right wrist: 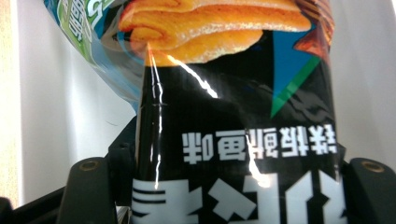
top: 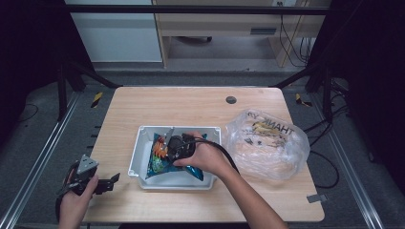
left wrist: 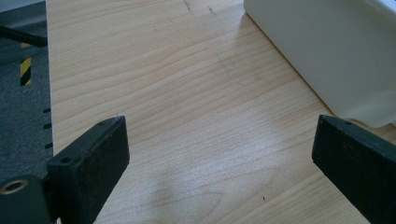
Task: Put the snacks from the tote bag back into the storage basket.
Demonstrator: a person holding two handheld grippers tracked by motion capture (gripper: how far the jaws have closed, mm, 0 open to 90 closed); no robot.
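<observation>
A: While the right gripper [top: 168, 143] sits inside the white bin [top: 136, 152], what does it hold?

B: It holds a snack bag [right wrist: 233, 140]. In the right gripper view the dark foil of the bag lies between the two jaws, and they seem closed on its edge. I cannot see the tips themselves, because the bag covers them.

A: And where is the bag now?

B: It is in the bin, near the middle of the table [top: 191, 105]. In the high view it lies against the bin floor, partly under the person's right hand [top: 203, 155]. I cannot tell if it rests there or is lifted a little.

A: How far is the work, in your opinion?

B: I think the grasp is done, and the moving is left. The plastic bag [top: 267, 143] lies just beside the bin on the right, so perhaps the snack goes there or comes from there. The pictures do not decide this.

A: What about the left gripper [top: 109, 182]?

B: It waits near the front left corner of the table, with its jaws wide apart and nothing between them. In the left gripper view I see bare wood and the bin's outer wall.

A: Anything unclear?

B: Yes. The contents of the plastic bag are blurred, and the print on the snack bag is upside down and cut off.
</observation>
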